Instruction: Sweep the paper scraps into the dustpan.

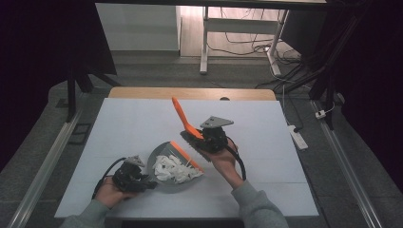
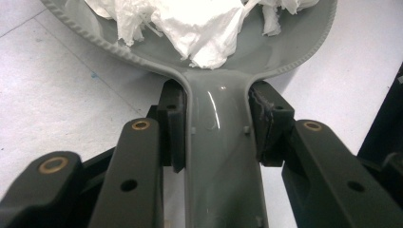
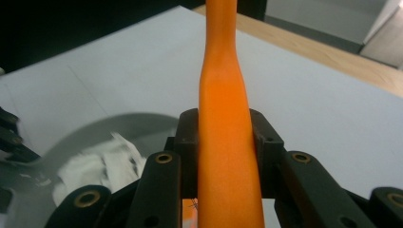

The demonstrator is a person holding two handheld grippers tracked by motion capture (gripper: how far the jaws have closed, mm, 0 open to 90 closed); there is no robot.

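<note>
A grey dustpan (image 1: 164,183) lies on the white table, with torn white paper scraps (image 1: 172,169) heaped in it. My left gripper (image 1: 142,183) is shut on the dustpan's handle (image 2: 221,156), and the scraps (image 2: 190,23) lie in the pan just ahead of its jaws. My right gripper (image 1: 209,137) is shut on an orange brush (image 1: 183,118), whose handle (image 3: 225,128) rises between its jaws. The brush's dark bristle head (image 1: 192,141) hangs just above the pan's orange front lip (image 1: 187,156). The dustpan (image 3: 95,128) and scraps (image 3: 102,166) lie low on the left in the right gripper view.
The white table sheet (image 1: 133,123) has bare room on the left, far side and right. A wooden table edge (image 1: 190,92) runs along the back. Beyond it stand a white desk frame (image 1: 205,42) and floor cables (image 1: 266,47).
</note>
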